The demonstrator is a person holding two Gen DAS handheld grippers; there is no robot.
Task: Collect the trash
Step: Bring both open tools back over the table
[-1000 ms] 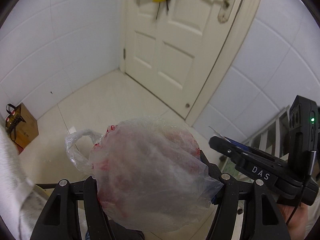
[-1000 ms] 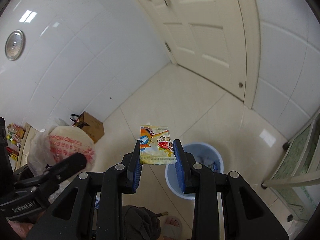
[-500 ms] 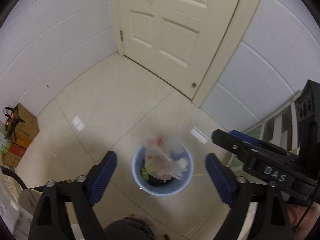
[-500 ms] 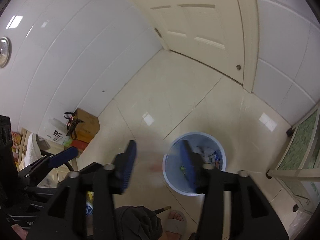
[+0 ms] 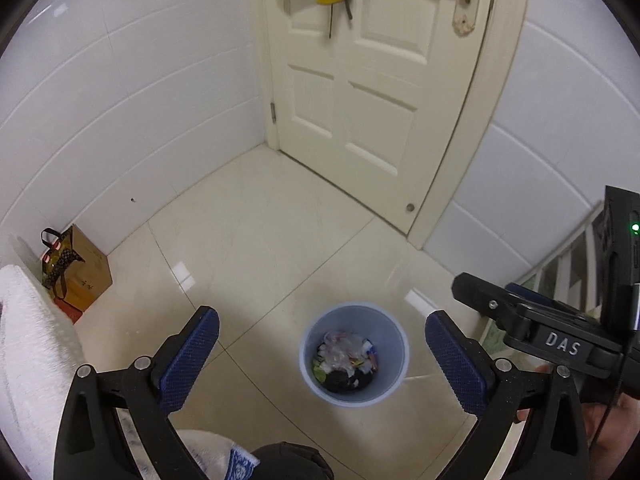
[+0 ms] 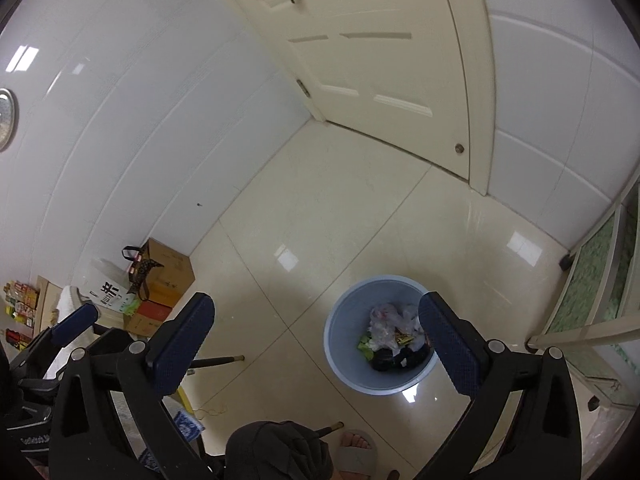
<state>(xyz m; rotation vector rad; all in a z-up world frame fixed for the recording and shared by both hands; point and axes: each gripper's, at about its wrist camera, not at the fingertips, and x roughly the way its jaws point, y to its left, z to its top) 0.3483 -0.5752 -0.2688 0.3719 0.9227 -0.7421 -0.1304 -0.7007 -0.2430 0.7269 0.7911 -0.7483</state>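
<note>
A pale blue bin (image 5: 386,326) stands on the tiled floor below both grippers. A crumpled clear plastic bag (image 5: 340,354) with red print lies in it on dark waste and colourful wrappers. My left gripper (image 5: 320,322) hangs high over the bin, its jaws opening wide with nothing between them. In the right wrist view the bin (image 6: 344,320) and the bag (image 6: 386,322) sit under the right-hand finger. My right gripper (image 6: 316,304) is opening too, and is likewise empty. Its black body (image 5: 560,344) shows at the right of the left wrist view.
A cream door (image 5: 360,100) closes the corner ahead. A cardboard box (image 5: 90,276) with a paper bag stands by the left wall. A white cloth (image 5: 28,360) is near left. A person's slippered foot (image 6: 356,452) is close to the bin, and a framed panel (image 6: 600,280) stands to the right.
Both grippers opened wide. The plastic bag left the left gripper and the snack packet left the right one; the bag now lies in the bin. The left view swung up towards the door.
</note>
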